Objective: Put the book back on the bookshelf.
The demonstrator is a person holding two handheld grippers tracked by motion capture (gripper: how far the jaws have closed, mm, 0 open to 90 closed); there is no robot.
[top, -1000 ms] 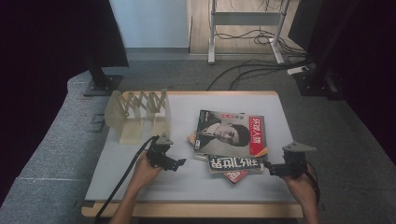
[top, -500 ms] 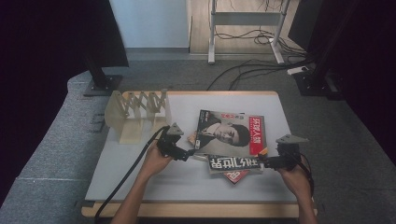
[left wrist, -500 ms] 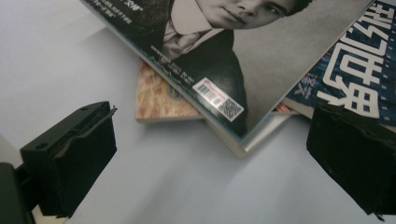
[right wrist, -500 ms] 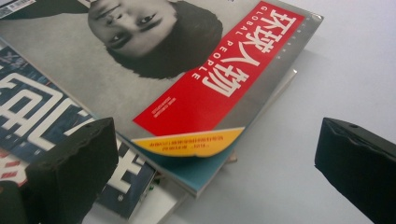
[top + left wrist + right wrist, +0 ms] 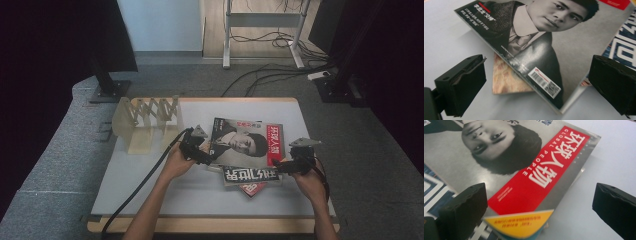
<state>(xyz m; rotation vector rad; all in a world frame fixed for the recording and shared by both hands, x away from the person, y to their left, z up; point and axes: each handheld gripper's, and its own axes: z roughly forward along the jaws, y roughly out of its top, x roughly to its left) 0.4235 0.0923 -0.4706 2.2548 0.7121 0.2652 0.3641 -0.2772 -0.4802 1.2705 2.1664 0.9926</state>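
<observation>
I've got the left hand-held gripper (image 5: 204,159) at centre frame in the high view, jaws wide, gripping nothing, right at the lower left corner of the top mag (image 5: 246,142). In the left gripper view that corner w/ the barcode sits between my two jaws, not touched; an orange-brown mag (image 5: 507,78) pokes out beneath it. Right hand-held gripper (image 5: 281,166) is lower right of centre, jaws wide too, at the mag's red-banner corner. In the right gripper view the red strip lies between the jaws, w/ a yellow cover (image 5: 520,225) edge under it at bottom. Top mag lies flat, face up, mid table (image 5: 150,190), on a stack: a blue-white mag (image 5: 250,175) below, a red one (image 5: 252,189) under that. Folding rack (image 5: 147,120) stands upper left, well apart from the stack.
</observation>
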